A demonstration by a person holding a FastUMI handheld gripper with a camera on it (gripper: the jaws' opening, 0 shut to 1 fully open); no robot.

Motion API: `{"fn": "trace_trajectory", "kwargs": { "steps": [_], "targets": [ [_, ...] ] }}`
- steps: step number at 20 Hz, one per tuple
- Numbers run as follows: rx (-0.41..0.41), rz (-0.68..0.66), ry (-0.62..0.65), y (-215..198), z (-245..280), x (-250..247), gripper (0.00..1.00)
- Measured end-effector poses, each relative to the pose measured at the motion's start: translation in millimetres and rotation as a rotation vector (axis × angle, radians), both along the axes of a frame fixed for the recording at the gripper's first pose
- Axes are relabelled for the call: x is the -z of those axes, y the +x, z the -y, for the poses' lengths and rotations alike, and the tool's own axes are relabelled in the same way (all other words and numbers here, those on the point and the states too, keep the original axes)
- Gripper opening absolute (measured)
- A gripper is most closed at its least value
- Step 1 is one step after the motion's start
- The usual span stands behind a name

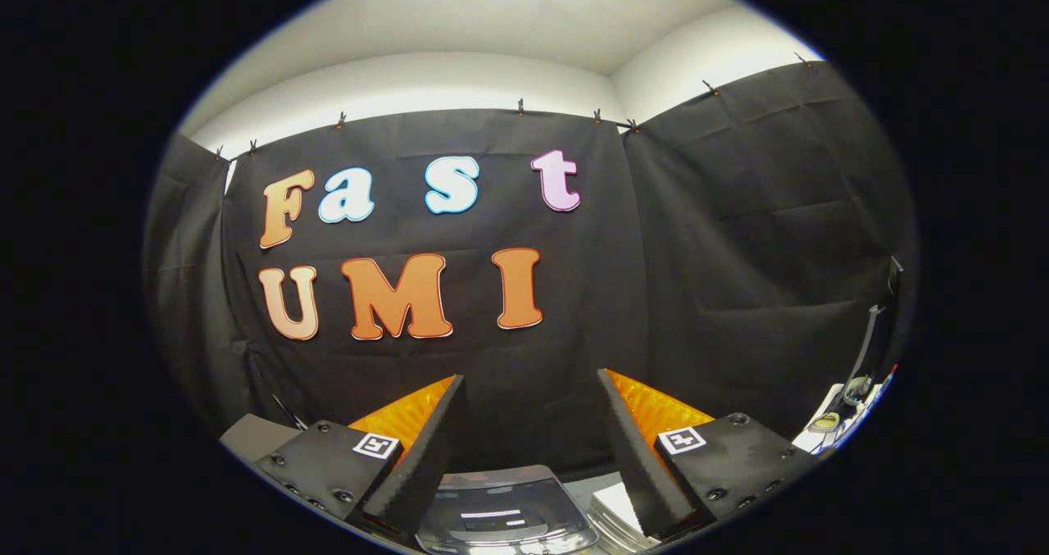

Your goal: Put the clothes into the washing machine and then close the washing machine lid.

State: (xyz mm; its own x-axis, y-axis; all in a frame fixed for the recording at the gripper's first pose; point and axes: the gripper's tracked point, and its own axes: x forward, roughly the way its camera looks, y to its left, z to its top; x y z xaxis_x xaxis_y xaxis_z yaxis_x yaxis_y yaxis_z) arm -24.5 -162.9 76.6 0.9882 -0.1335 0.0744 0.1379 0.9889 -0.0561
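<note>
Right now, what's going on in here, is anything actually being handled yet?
Not yet. The hand-held gripper is raised toward the booth's black cloth wall, its fingers spread apart with nothing between them. Below and between the fingers sits what looks like the washing machine's glossy lid; whether it is open I cannot tell. Small items lie off to the side.

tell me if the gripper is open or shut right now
Open. The gripper's two fingers stand well apart with only the black cloth wall between them, gripping nothing.
</note>
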Motion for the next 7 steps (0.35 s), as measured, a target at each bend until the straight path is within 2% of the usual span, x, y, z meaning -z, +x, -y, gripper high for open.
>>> {"fn": "trace_trajectory", "kwargs": {
  "steps": [7],
  "targets": [
    [-0.015, -0.008, -0.004, -0.5, -5.6, 1.6, 0.99]
  ]
}}
